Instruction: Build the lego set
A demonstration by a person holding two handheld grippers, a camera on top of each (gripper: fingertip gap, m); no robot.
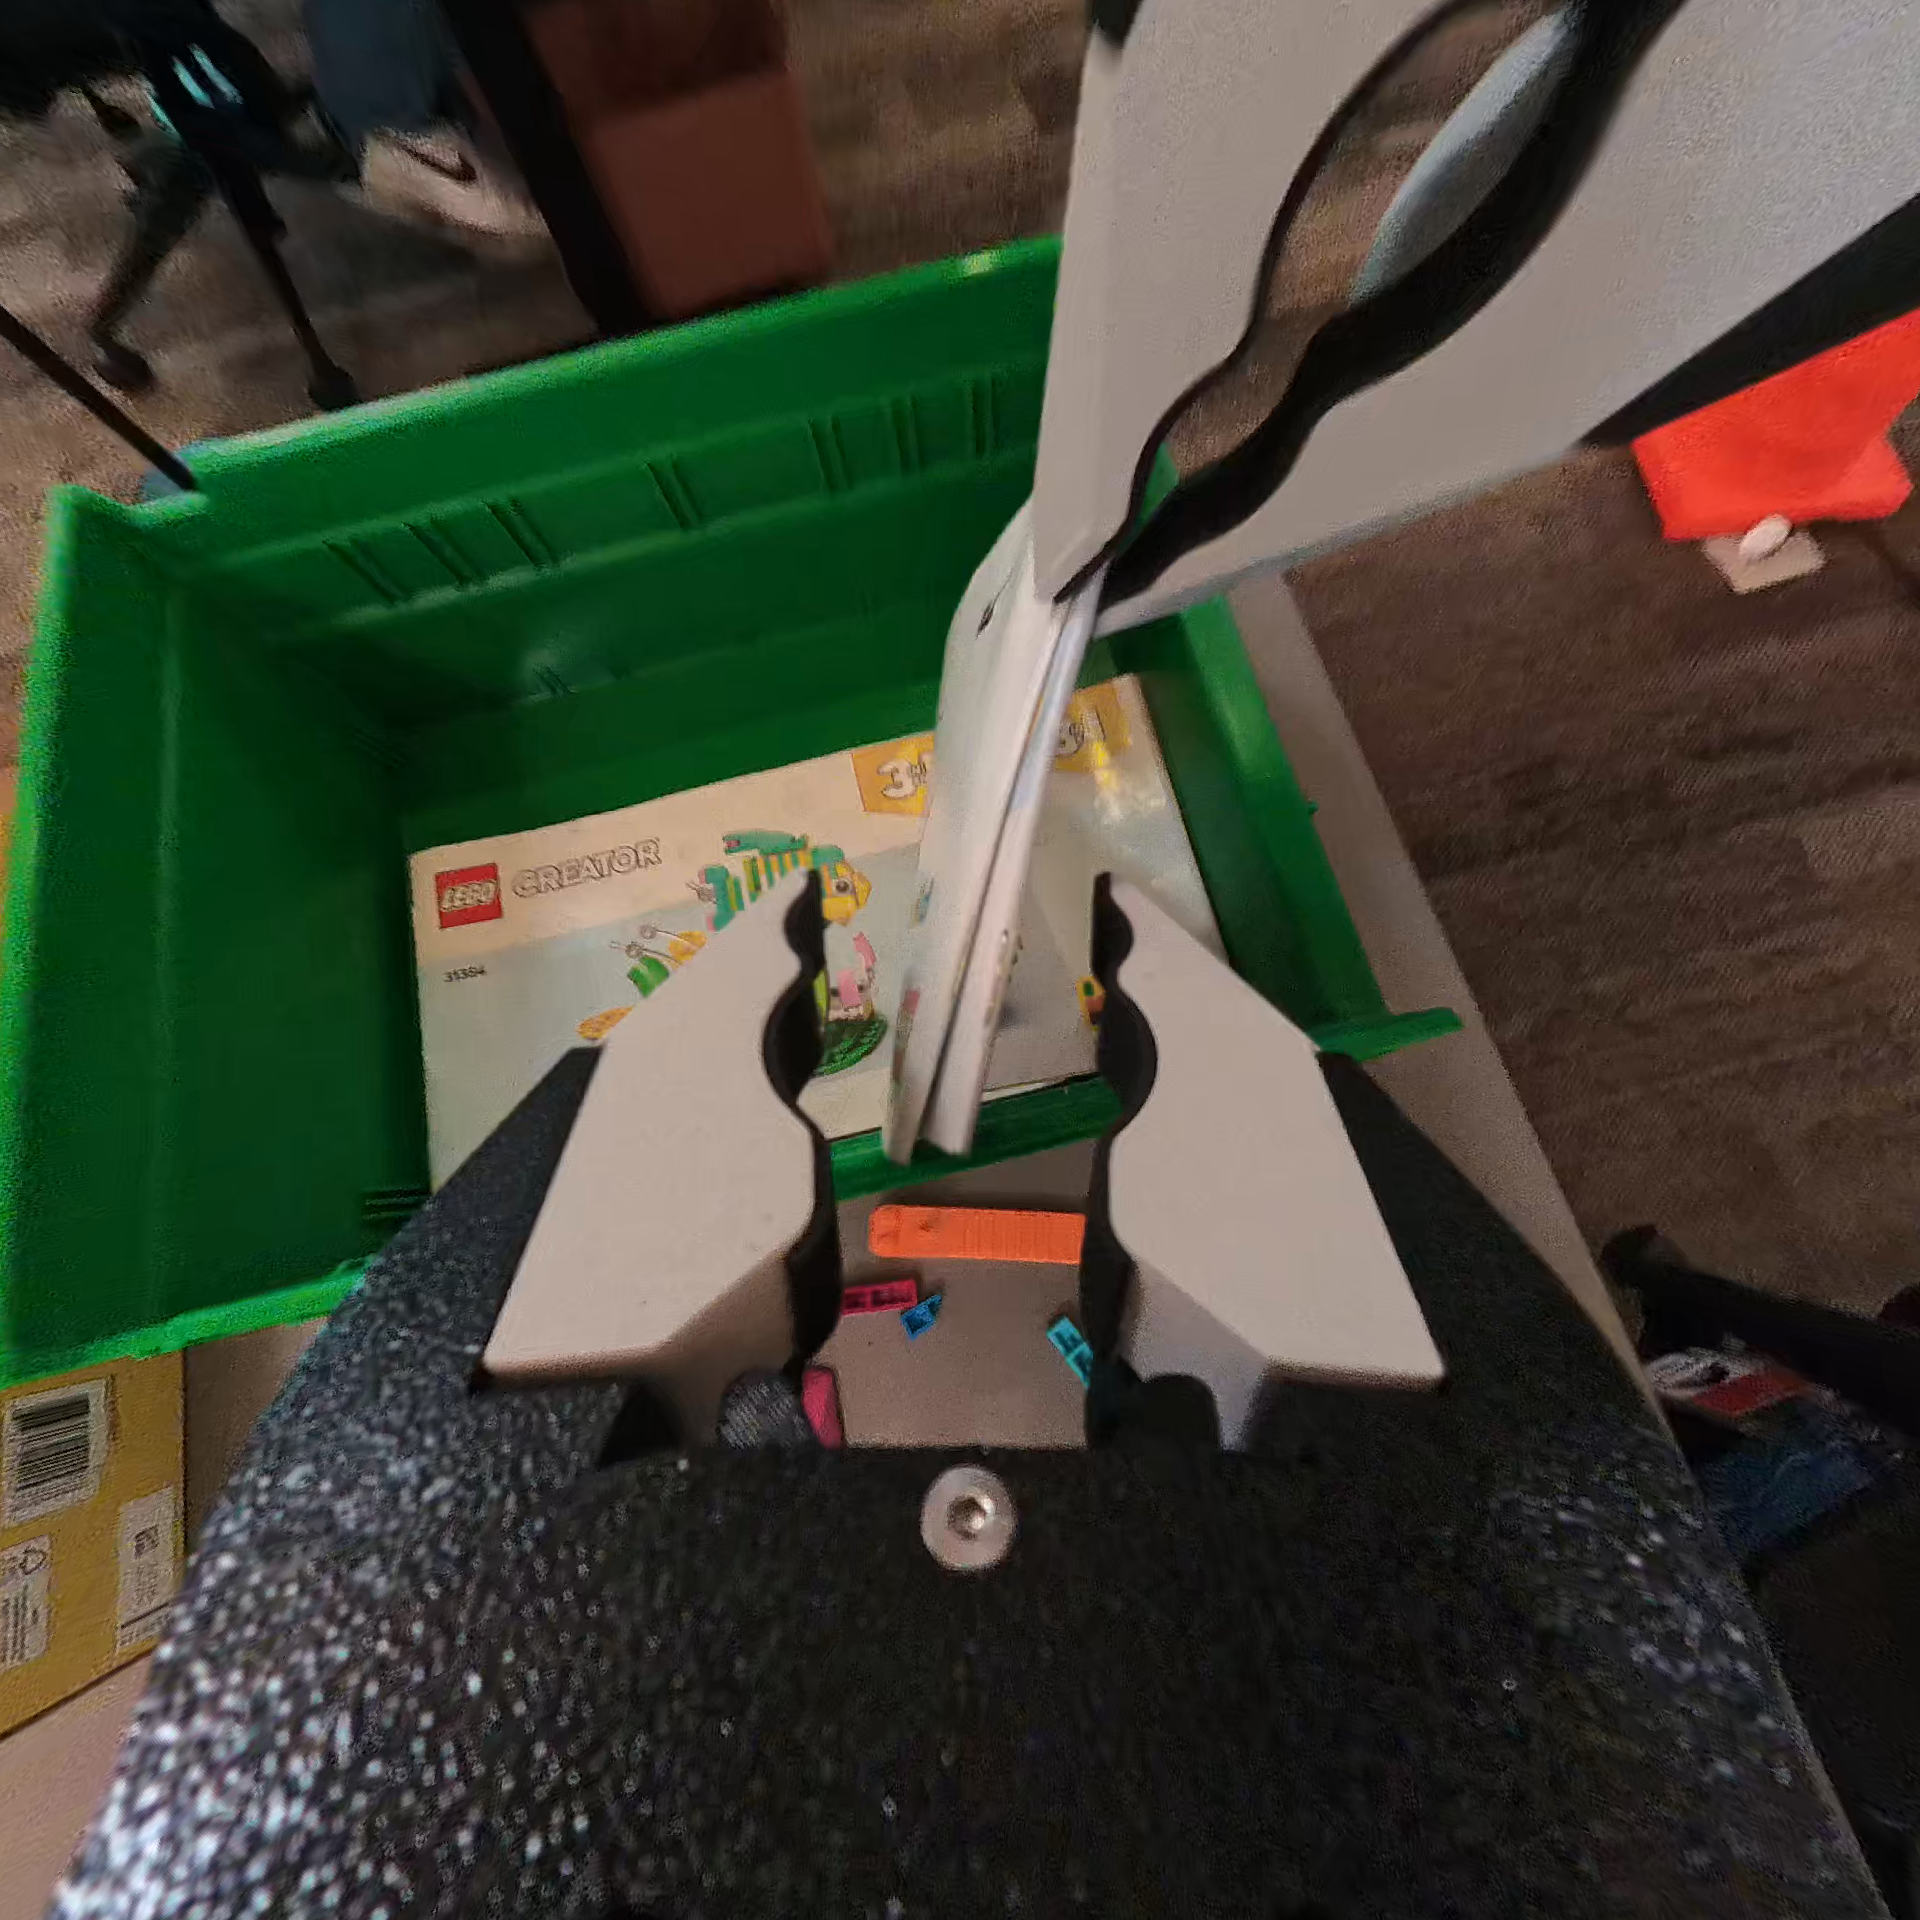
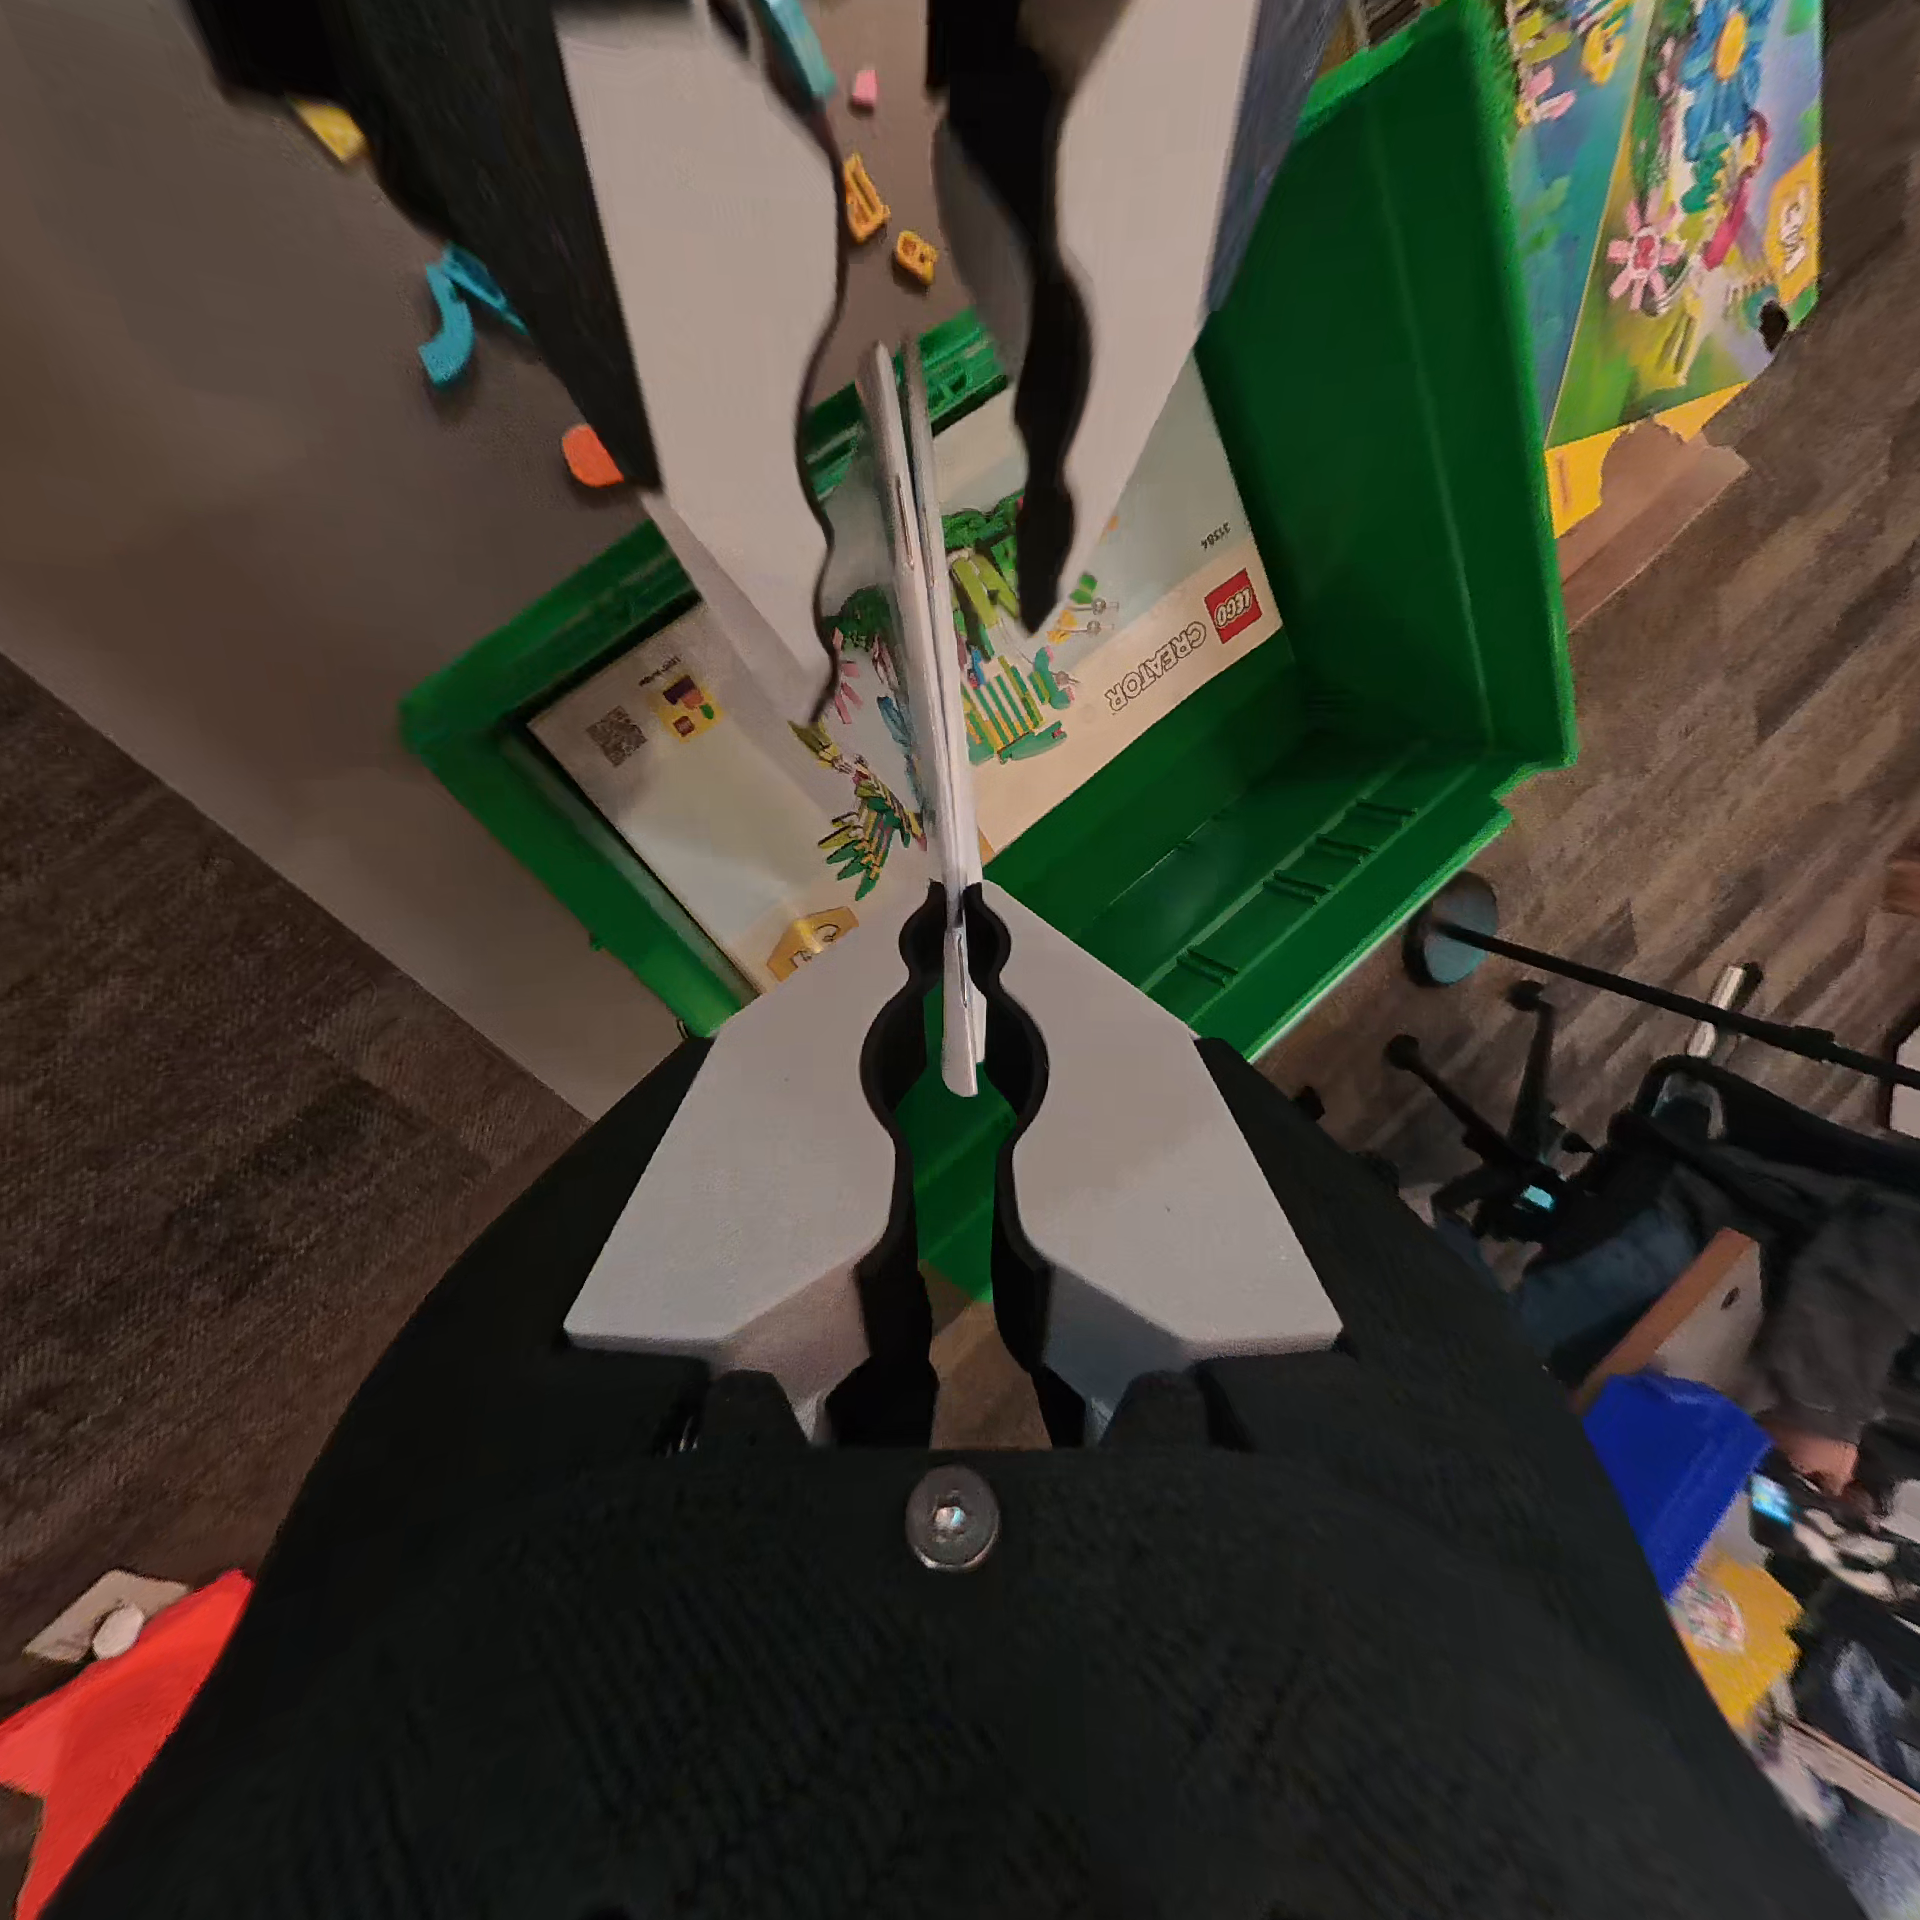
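My right gripper [image 2: 958, 899] is shut on the edge of a thin white booklet [image 2: 935, 675] and holds it edge-on above an open green bin [image 2: 1382, 468]. It reaches in from the upper right of the left wrist view [image 1: 1081, 582], with the booklet [image 1: 977, 935] hanging down from it. My left gripper [image 1: 956, 894] is open, one finger on each side of that booklet, with a gap at both pads. It shows at the top of the right wrist view [image 2: 935, 665]. A second booklet with a colourful cover [image 1: 582, 987] lies flat in the bin [image 1: 208, 831].
The bin stands on a pale table [image 2: 208, 416]. An orange tool [image 1: 977, 1234] and small pink and blue pieces [image 1: 878, 1299] lie near its front wall. A yellow box [image 1: 73, 1507] is at the left, a colourful box [image 2: 1662, 208] beside the bin, a red object [image 1: 1766, 457] on the floor. About 5 cm separates my left fingertips from my right.
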